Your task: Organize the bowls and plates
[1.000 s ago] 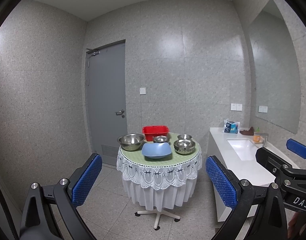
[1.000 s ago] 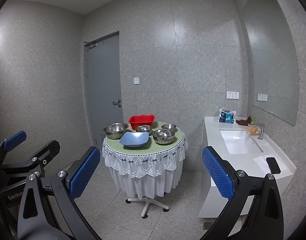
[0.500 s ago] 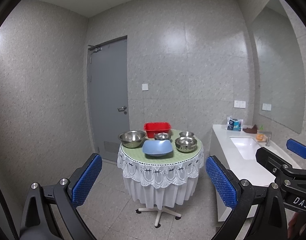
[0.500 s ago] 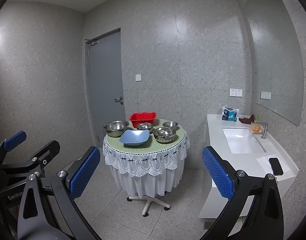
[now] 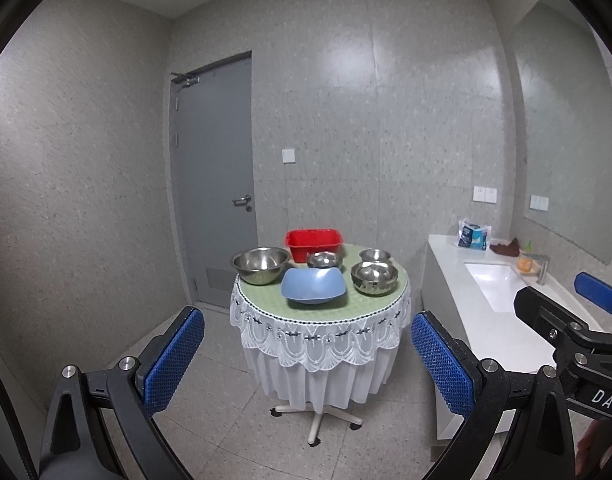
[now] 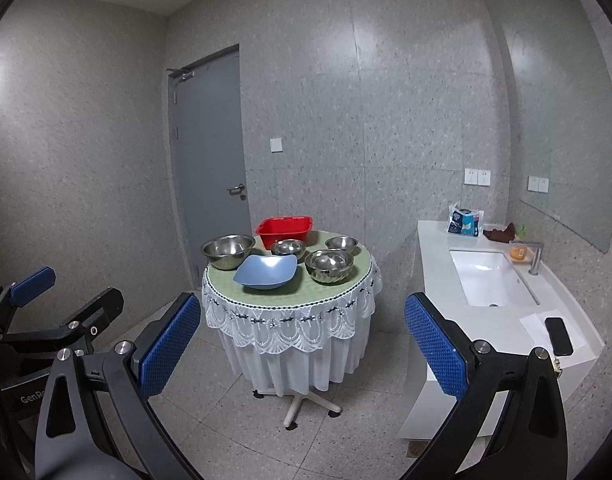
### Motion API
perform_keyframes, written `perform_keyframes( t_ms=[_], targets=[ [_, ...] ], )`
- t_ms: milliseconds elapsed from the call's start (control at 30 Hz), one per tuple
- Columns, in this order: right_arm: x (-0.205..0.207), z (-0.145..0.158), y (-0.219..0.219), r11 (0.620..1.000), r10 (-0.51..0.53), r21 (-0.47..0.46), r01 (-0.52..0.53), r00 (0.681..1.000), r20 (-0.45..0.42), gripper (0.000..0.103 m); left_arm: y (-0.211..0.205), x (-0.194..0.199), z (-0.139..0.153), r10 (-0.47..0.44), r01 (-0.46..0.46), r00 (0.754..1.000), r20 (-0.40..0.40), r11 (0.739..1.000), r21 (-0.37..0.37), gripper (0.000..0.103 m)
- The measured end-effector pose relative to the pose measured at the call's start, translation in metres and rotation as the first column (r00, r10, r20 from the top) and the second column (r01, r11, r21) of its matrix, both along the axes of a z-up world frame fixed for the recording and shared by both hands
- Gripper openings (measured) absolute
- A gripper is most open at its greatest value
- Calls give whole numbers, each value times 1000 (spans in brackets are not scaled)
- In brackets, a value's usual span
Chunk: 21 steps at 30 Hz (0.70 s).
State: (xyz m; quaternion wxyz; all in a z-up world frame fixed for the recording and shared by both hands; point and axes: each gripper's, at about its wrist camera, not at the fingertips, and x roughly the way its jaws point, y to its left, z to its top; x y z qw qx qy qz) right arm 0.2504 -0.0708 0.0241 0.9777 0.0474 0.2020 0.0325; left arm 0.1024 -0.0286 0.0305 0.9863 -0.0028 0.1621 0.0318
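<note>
A round table (image 5: 322, 312) (image 6: 290, 300) with a green top and white lace cloth stands some way ahead. On it are a blue square bowl (image 5: 313, 286) (image 6: 266, 272), a large steel bowl (image 5: 260, 264) (image 6: 227, 251), a small steel bowl (image 5: 324, 259) (image 6: 289, 249), stacked steel bowls (image 5: 374, 277) (image 6: 329, 266), another small steel bowl (image 5: 375, 255) (image 6: 341, 243) and a red basin (image 5: 313, 243) (image 6: 284, 231). My left gripper (image 5: 306, 360) and right gripper (image 6: 302, 344) are both open, empty and well short of the table.
A white counter (image 6: 506, 320) with a sink (image 6: 490, 276) runs along the right wall, with a phone (image 6: 558, 336) on paper at its near end. A grey door (image 5: 216, 184) is behind the table. The floor is tiled.
Both grippers have moved forward a little, so the table and bowls look slightly nearer. Both stay open.
</note>
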Motion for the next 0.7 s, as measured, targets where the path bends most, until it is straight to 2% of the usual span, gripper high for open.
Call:
perform_keyframes(
  t_ms=[200, 400, 567, 700],
  targets=[
    [39, -11, 8, 1000, -17, 5, 17, 1000, -23, 103, 26, 67, -2, -18, 18, 999, -31, 1000, -2, 102],
    [115, -19, 36, 999, -45, 4, 46, 998, -33, 103, 77, 156, 4, -56, 55, 998, -24, 998, -4, 102],
    [179, -13, 63, 997, -82, 13, 82, 996, -33, 103, 130, 242, 18, -102, 102, 995, -6, 995, 3, 102],
    [216, -15, 82, 995, -98, 0, 99, 994, -43, 103, 156, 297, 16, -101, 101, 995, 1, 995, -4, 102]
  ],
)
